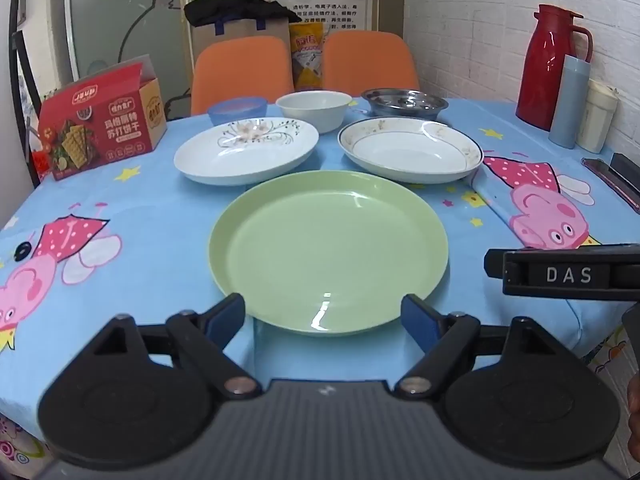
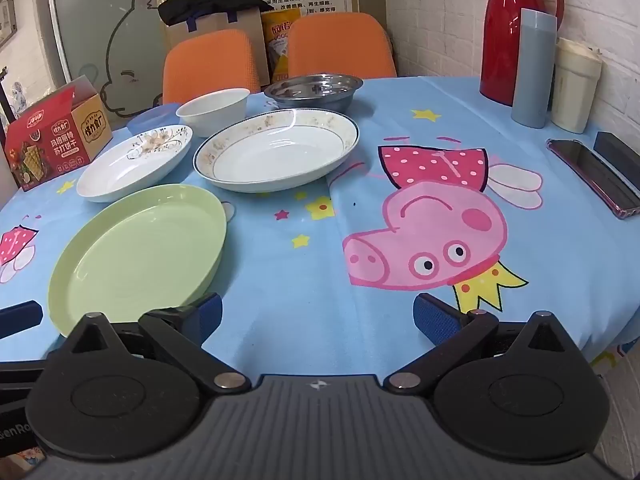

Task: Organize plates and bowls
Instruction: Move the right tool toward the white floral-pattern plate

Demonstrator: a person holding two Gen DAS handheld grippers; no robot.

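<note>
In the left wrist view, the left tool (image 1: 323, 322) is seen spread wide with nothing between its blue pads, held above the near edge of the table (image 1: 152, 240), which is covered by a blue cartoon-pig cloth. A round pale green plastic plate (image 1: 328, 252) lies just ahead of the pads, near that edge. Behind it, a white floral-patterned plate (image 1: 246, 152) and a white blue-rimmed deep plate (image 1: 410, 148) are set side by side. Along the far edge a small blue translucent bowl (image 1: 237, 109), a white ceramic bowl (image 1: 314, 110) and a stainless steel bowl (image 1: 404, 102) are lined up. A red cracker box (image 1: 102, 128) stands at the left edge.

In the right wrist view, the right tool (image 2: 316, 316) is likewise seen wide open and empty, above bare cloth at the near edge. The green plate (image 2: 138, 256) is found toward the left, the blue-rimmed plate (image 2: 276, 150) behind it. A red thermos jug (image 2: 516, 28) stands at the far right corner.
</note>
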